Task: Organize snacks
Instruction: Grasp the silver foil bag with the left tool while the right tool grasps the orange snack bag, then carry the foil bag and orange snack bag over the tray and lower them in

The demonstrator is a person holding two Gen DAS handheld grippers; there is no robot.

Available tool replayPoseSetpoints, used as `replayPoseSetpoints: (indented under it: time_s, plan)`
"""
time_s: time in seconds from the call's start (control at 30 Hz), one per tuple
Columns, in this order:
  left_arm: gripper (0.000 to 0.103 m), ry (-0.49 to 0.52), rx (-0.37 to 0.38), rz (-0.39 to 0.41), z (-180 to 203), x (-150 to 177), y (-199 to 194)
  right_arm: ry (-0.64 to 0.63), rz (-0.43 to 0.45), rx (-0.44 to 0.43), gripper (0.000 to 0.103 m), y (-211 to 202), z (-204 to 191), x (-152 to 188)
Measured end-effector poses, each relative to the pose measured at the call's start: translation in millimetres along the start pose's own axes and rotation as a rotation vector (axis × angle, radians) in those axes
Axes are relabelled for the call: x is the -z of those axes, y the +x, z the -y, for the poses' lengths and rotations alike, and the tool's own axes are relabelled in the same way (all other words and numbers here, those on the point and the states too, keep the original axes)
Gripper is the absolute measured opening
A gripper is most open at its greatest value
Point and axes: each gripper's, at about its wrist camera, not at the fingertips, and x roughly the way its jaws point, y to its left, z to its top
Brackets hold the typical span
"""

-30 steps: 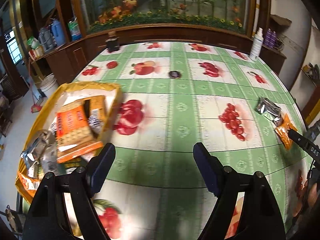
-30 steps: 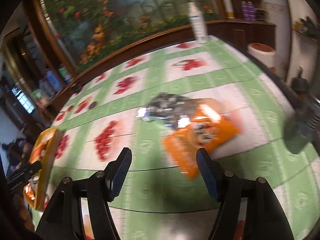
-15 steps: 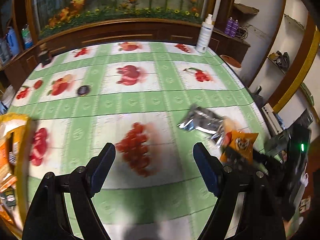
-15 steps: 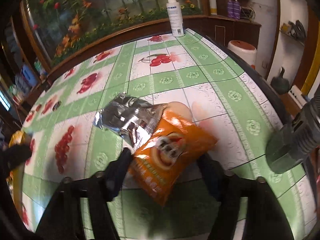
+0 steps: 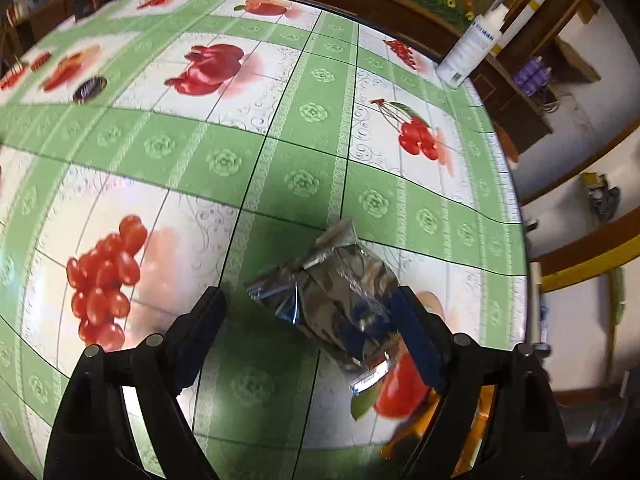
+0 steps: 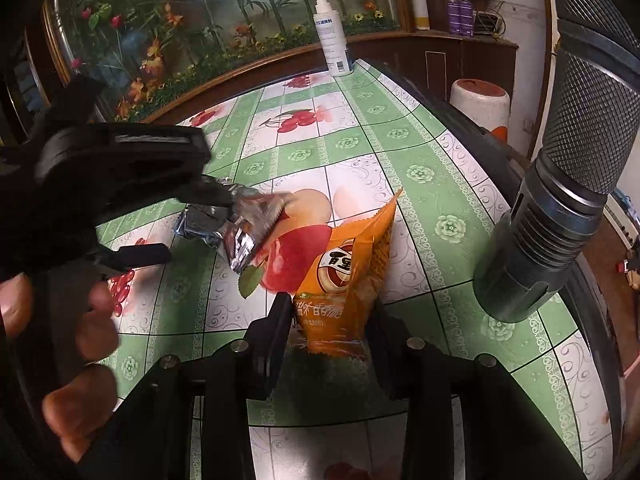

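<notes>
A silver foil snack pack [image 5: 340, 300] lies on the green fruit-print tablecloth [image 5: 280, 160]. My left gripper [image 5: 312, 336] is open, its fingers standing either side of the pack, the right finger against its edge. The pack also shows in the right wrist view [image 6: 236, 220], under the left gripper [image 6: 208, 196]. An orange snack bag [image 6: 344, 280] lies beside it. My right gripper [image 6: 328, 332] has closed around the near end of the orange bag and holds it.
A white spray bottle [image 6: 332, 36] stands at the table's far edge, also in the left wrist view [image 5: 468, 48]. A small dark round item [image 5: 90, 89] lies far left. A black and metal cylinder [image 6: 560, 184] hangs at right. The table edge [image 6: 460, 120] runs close on the right.
My left gripper swung right from the yellow tray to the silver pack and came down around it. My right gripper moved onto the orange bag and closed on its near end.
</notes>
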Motion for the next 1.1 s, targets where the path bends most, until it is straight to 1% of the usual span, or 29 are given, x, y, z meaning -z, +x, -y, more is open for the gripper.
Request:
replayPoseSetpoints:
  time_s: [0.1, 0.13, 0.17, 0.2, 0.3, 0.33, 0.43, 0.5, 0.6, 0.63, 0.67, 0.73, 0.77, 0.87, 0.97, 1.1]
  plan:
    - [0.1, 0.077, -0.047, 0.036, 10.0, -2.7, 7.9, 0.014, 0.007, -0.016, 0.038, 0.1, 3.1, -0.7]
    - [0.103, 0.094, -0.057, 0.042, 10.3, -3.3, 10.5, 0.021, 0.007, -0.023, 0.038, 0.2, 5.0, -1.1]
    - [0.103, 0.124, -0.055, 0.056, 11.3, -3.9, 10.7, 0.022, 0.008, -0.029, 0.04, 0.2, 5.1, -1.1]
    - [0.103, 0.148, -0.057, 0.052, 12.3, -3.9, 11.9, 0.019, 0.008, -0.03, 0.041, 0.0, 4.4, -1.1]
    - [0.103, 0.182, -0.048, 0.048, 12.5, -5.5, 12.7, 0.015, 0.008, -0.021, 0.041, -0.4, 2.2, -0.7]
    - [0.101, 0.212, -0.051, 0.055, 14.7, -5.1, 13.7, 0.017, 0.008, -0.023, 0.041, -0.4, 2.4, -1.2]
    - [0.08, 0.353, -0.112, 0.089, 22.0, 3.8, 12.7, 0.023, 0.005, -0.028, 0.041, -0.3, 3.3, -1.3]
    - [0.075, 0.402, -0.083, 0.089, 17.3, 9.0, 9.4, 0.014, 0.003, -0.021, 0.041, -0.4, 1.7, -1.4]
    - [0.073, 0.459, -0.058, 0.093, -0.8, 16.8, 1.2, 0.007, 0.001, -0.021, 0.041, -0.9, 1.1, -0.4]
    - [0.065, 0.475, -0.054, 0.103, -7.6, 19.3, -2.3, 0.003, 0.0, -0.02, 0.041, -1.0, 0.7, -0.2]
    - [0.065, 0.49, -0.049, 0.114, -17.7, 23.2, -7.0, -0.005, -0.001, -0.017, 0.04, -1.3, -0.5, 0.3]
    - [0.064, 0.488, -0.025, 0.117, -37.3, 27.9, -15.3, -0.013, -0.001, -0.017, 0.04, -1.4, -1.7, 0.7]
    - [0.063, 0.49, -0.031, 0.125, -47.6, 31.2, -19.4, -0.013, -0.002, -0.026, 0.035, -1.6, -2.2, 1.4]
    - [0.061, 0.449, -0.005, 0.129, -82.2, 40.5, -34.1, -0.021, -0.006, -0.04, 0.025, -2.0, -5.8, 3.7]
    - [0.061, 0.405, 0.02, 0.132, -112.6, 50.9, -47.5, -0.037, -0.005, -0.064, 0.022, -3.9, -13.0, 7.7]
    - [0.06, 0.366, 0.036, 0.134, -140.8, 63.6, -61.9, -0.047, -0.014, -0.09, 0.022, -3.3, -21.8, 11.8]
